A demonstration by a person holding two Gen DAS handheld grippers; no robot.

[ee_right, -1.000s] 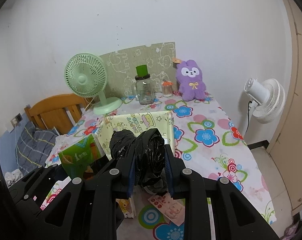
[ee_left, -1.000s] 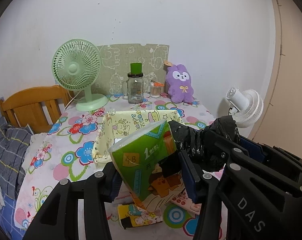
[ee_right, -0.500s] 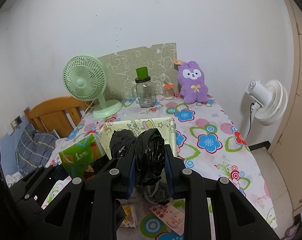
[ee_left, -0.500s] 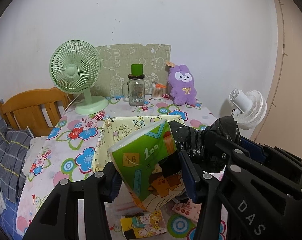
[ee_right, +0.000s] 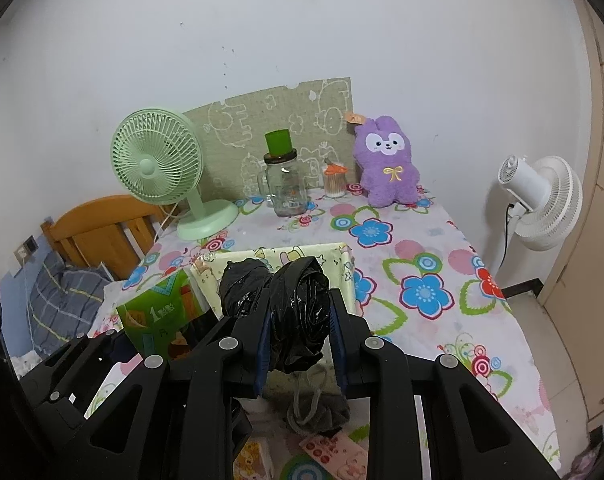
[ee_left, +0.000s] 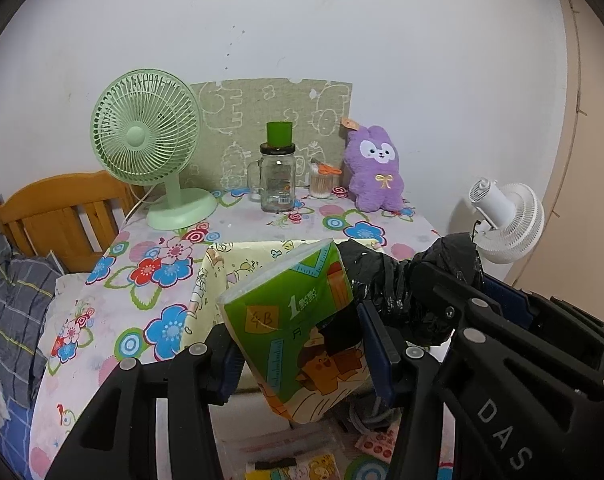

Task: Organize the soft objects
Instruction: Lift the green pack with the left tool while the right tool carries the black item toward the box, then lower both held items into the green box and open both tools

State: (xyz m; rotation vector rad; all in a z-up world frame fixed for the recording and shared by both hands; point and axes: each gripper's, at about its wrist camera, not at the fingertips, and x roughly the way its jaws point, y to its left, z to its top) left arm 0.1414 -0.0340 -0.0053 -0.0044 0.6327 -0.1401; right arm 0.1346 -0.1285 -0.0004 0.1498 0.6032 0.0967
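A carrying step is judged under way: both soft items are held above the yellow cartoon-print fabric bin at frame centre, and lowering, then release, is called for. The left gripper is clamped on a glossy green tissue pack. The right gripper is closed on crinkled black plastic bags.

Left gripper: jaws clamped on a tissue pack, pack tilted, pads pressing both sides. Pitched downward. Right gripper: jaws clamped on a black bag bundle, also pitched downward. The two grippers sit side by side, close; contact between them cannot be judged. Hands not visible.
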